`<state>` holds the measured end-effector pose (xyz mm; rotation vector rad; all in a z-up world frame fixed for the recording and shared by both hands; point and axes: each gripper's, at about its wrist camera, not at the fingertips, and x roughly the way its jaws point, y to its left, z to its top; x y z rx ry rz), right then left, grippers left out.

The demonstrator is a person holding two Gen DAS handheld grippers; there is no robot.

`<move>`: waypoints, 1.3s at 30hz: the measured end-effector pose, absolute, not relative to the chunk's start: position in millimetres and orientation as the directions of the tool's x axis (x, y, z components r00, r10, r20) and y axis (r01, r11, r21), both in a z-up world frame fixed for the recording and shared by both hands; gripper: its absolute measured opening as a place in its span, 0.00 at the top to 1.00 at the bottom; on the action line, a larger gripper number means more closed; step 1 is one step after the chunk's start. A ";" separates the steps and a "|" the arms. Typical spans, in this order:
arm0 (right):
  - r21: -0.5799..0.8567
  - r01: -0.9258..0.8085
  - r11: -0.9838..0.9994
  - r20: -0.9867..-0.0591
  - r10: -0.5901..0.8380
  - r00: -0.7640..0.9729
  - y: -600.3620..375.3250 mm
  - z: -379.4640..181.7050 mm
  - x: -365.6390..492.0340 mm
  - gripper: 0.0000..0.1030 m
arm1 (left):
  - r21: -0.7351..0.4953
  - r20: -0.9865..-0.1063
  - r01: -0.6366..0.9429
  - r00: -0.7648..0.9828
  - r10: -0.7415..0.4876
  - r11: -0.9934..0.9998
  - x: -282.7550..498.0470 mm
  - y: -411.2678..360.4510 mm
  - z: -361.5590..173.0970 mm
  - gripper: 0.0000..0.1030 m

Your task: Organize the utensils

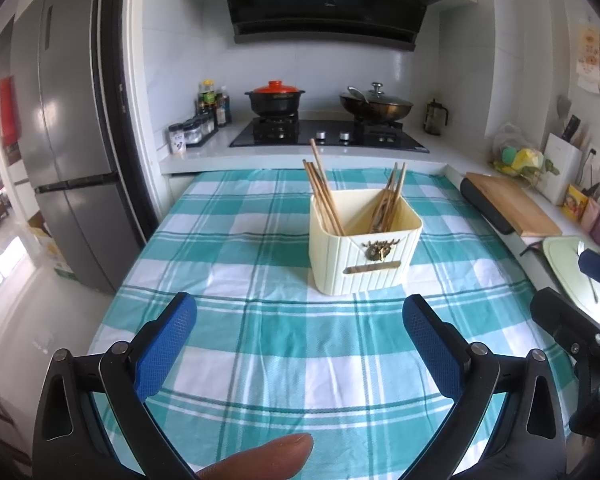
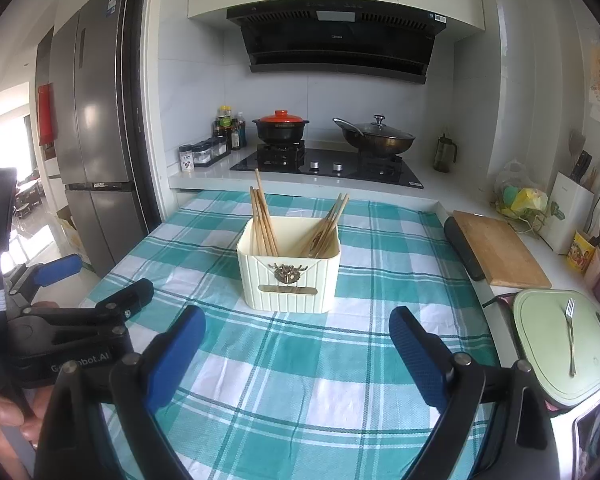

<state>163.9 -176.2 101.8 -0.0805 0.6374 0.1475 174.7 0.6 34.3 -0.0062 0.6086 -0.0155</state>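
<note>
Both the left gripper (image 1: 300, 320) and right gripper (image 2: 297, 332) hover with fingers apart and empty, the cream chopstick holder (image 1: 364, 240) just ahead, likely awaiting more utensils.

Cream holder (image 2: 289, 276): interior floor hidden by its front wall; lower ends of both chopstick bundles (image 2: 263, 222) out of sight inside, count not determinable; any divider cannot be made out. Brass emblem (image 2: 287, 272) on the front: design too small to read. Green board (image 2: 556, 344) with fork (image 2: 569, 336): in the left wrist view cut off by the picture's edge and partly covered by the right gripper (image 1: 572, 332). Spice jars and bottles (image 2: 210, 146) by the stove: labels illegible. White knife block (image 2: 572, 216): contents blurred. Finger (image 1: 260, 460) at the bottom edge: cropped, hand unseen. Left gripper (image 2: 84, 284) in the right wrist view: only partly visible at the left edge.
</note>
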 end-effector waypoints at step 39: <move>-0.058 -0.150 0.987 -0.599 0.086 0.796 -176.0 105.0 160.3 0.08 | 0.010 -0.559 0.009 0.829 -0.002 1.000 171.8 -0.4 34.3 0.00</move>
